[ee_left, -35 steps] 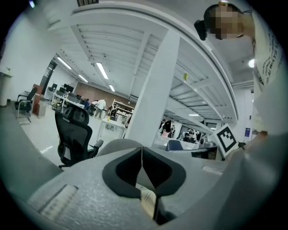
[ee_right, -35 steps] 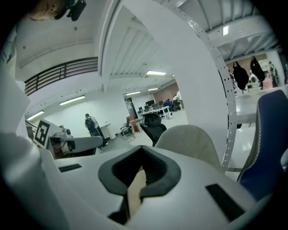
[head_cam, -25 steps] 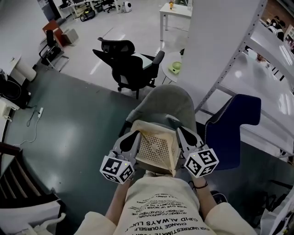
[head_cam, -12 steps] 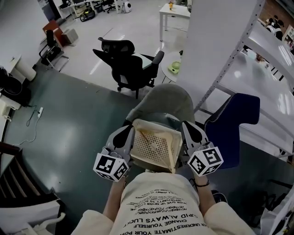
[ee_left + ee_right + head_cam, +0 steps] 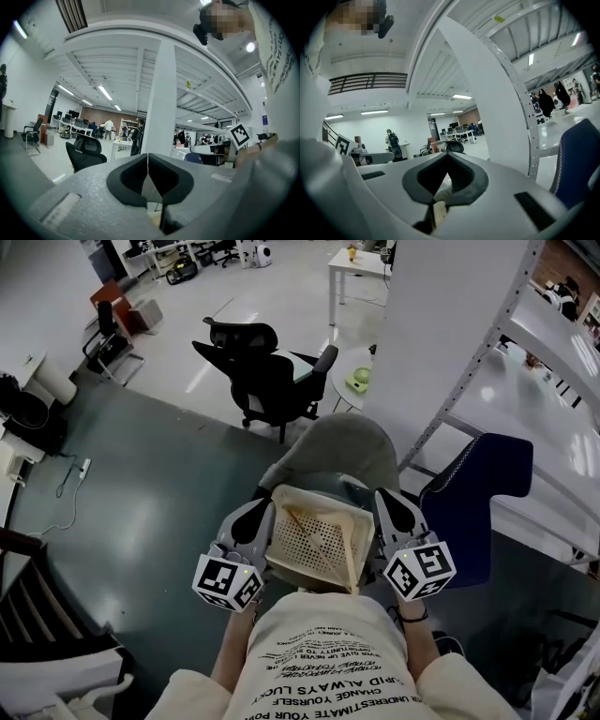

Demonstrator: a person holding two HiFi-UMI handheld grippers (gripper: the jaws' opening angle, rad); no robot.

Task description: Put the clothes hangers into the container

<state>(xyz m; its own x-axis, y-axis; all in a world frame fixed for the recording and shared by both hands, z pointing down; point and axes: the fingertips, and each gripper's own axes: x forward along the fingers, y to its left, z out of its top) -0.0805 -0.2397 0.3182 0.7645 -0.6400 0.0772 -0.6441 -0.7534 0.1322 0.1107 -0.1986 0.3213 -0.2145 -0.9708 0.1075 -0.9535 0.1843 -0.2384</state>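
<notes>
The container [image 5: 314,545], with what look like hangers [image 5: 350,554] inside, is held between the left tongs [image 5: 265,514] and right tongs [image 5: 382,502], each closed on a side rim. Should either thin grip slip or be tilted, it could be dropped onto the chair [image 5: 337,446] beyond.

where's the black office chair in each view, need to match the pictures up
Head view: black office chair, upper middle, a little left of centre.
Left gripper view: low and left of centre.
Right gripper view: small, dead centre; probably the same chair.
Shared landmark: the white pillar, to the right of the chair in all three views.
</notes>
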